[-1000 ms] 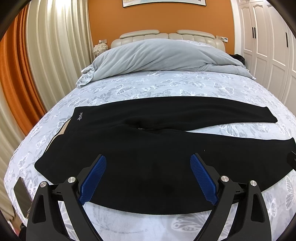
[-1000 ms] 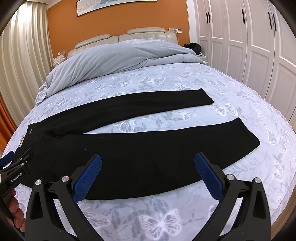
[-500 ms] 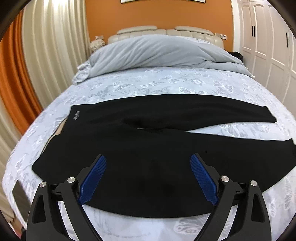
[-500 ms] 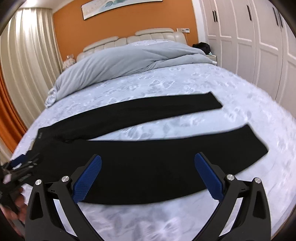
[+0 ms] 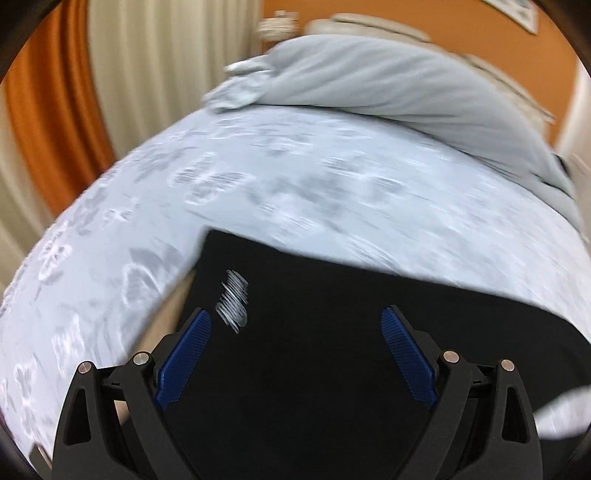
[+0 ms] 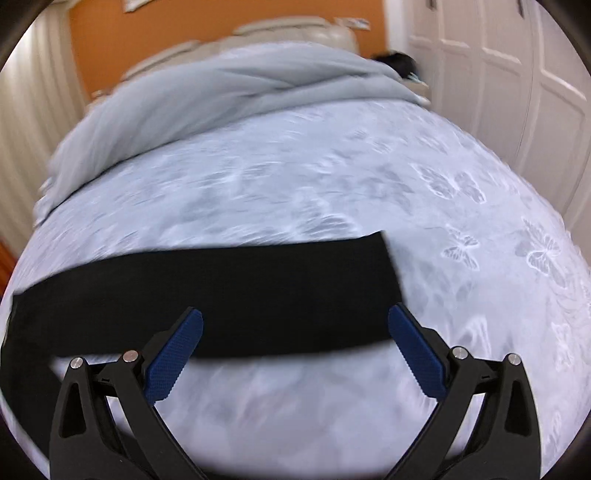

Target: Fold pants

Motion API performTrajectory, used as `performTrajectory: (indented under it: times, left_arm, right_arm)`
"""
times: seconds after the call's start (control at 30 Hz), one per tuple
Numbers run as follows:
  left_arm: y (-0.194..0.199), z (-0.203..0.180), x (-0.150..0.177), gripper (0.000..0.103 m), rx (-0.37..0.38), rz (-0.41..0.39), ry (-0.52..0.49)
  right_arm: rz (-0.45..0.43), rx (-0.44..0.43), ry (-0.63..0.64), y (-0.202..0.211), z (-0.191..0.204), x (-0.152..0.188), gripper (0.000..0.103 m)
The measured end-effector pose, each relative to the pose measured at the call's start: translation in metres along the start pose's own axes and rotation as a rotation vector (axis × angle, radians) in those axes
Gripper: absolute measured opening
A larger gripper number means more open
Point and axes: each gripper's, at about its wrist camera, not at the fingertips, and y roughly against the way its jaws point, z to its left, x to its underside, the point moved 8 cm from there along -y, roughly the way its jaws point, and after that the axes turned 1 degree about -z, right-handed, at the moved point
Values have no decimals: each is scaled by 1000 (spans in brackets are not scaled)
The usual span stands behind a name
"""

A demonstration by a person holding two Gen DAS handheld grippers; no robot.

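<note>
Left wrist view: the left gripper [image 5: 295,350] is spread wide, nothing between its blue pads [image 5: 183,363], hovering over the waistband end of the black pants [image 5: 332,350].
Pants: they lie flat on the bed [image 5: 295,177]; a white logo [image 5: 232,301] sits near the waistband corner, blurred beyond reading.
Right wrist view: the right gripper [image 6: 295,349] is also spread and holds nothing, above the cuff end of one black pant leg [image 6: 229,295].
Leg position: it stretches across the butterfly-print bedsheet [image 6: 480,258], cuff edge toward the right.
Beyond: a grey duvet [image 6: 221,88] is heaped toward the headboard [image 6: 288,31]; white wardrobe doors [image 6: 517,74] stand to the right.
</note>
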Motion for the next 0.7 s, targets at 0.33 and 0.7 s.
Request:
performTrajectory:
  times: [0.33, 0.7]
  left_arm:
    - [-98, 38, -29, 83, -7, 151, 171]
    - [-7, 35, -28, 0, 171, 78, 149]
  right_arm:
    - [104, 90, -83, -107, -38, -18, 97]
    - [-39, -89, -44, -8, -18, -28, 13]
